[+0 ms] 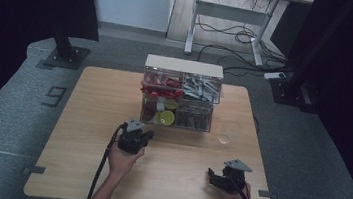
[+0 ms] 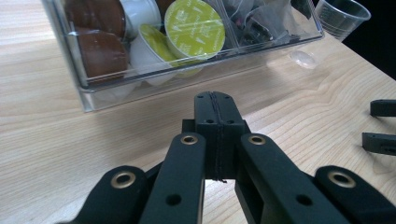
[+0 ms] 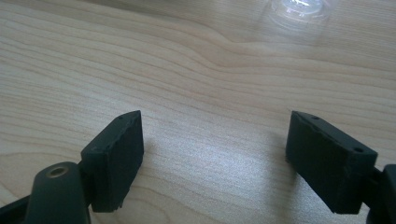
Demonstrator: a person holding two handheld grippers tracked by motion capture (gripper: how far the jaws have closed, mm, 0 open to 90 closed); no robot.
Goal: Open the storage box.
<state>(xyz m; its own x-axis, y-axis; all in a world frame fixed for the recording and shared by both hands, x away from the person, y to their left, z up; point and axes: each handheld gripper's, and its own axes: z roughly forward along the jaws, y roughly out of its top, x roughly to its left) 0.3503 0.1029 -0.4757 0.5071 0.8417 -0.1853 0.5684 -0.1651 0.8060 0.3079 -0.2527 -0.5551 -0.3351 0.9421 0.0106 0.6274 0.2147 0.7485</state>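
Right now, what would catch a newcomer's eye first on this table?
The clear organizer box at the table's far middle, packed with red, brown and lime-green capsules. Just in front of it, the left gripper is shut, empty. Near the right edge, the right gripper stands open, a clear plastic cup beyond it.

High view looks down over my counter (image 1: pixel 86 119); my claw cameras sit low, close; all share the clear cup (image 1: pixel 224 136).

The clear cup (image 2: pixel 342 15) is cut off at the top edge, perhaps empty.
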